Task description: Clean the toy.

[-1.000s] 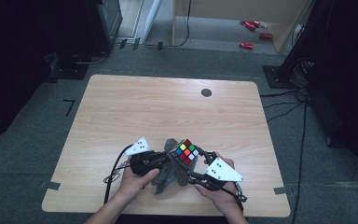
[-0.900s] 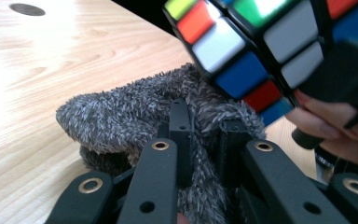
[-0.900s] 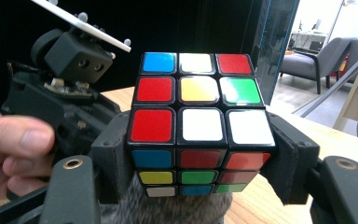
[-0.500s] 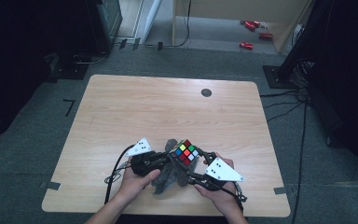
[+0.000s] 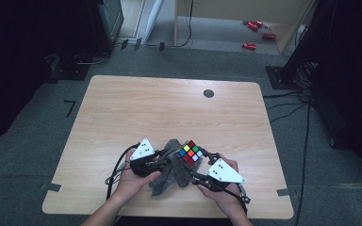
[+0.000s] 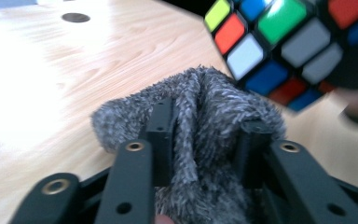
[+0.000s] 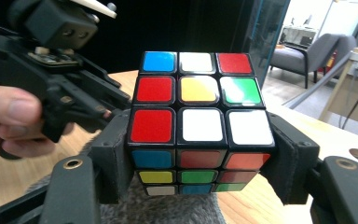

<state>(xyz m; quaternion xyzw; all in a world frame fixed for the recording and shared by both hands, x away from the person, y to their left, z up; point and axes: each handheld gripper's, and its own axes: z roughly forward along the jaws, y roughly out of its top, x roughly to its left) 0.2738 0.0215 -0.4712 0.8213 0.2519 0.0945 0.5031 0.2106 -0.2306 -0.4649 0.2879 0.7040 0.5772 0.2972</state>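
Note:
A scrambled Rubik's cube [image 5: 191, 153] is held just above the wooden table [image 5: 169, 108] near its front edge. My right gripper [image 7: 198, 158] is shut on the cube [image 7: 198, 121], one pad on each side. A grey fuzzy cloth [image 5: 169, 174] lies bunched beneath and to the left of the cube. My left gripper [image 6: 205, 140] has just been opening its jaws; a fold of the cloth [image 6: 205, 107] still stands between them, no longer pinched. The cube [image 6: 279, 46] hangs close above and to the right of that fold. A hand holds each gripper.
A small black disc [image 5: 209, 93] sits on the table toward the far right. Bare wood stretches beyond the cube. Red objects [image 5: 250, 45] lie on the floor behind the table. Dark equipment stands at both sides. The left gripper's body [image 7: 51, 28] is close beside the cube.
The left gripper's jaws have spread a little on the cloth. The cube and the right hand have stayed where they were.

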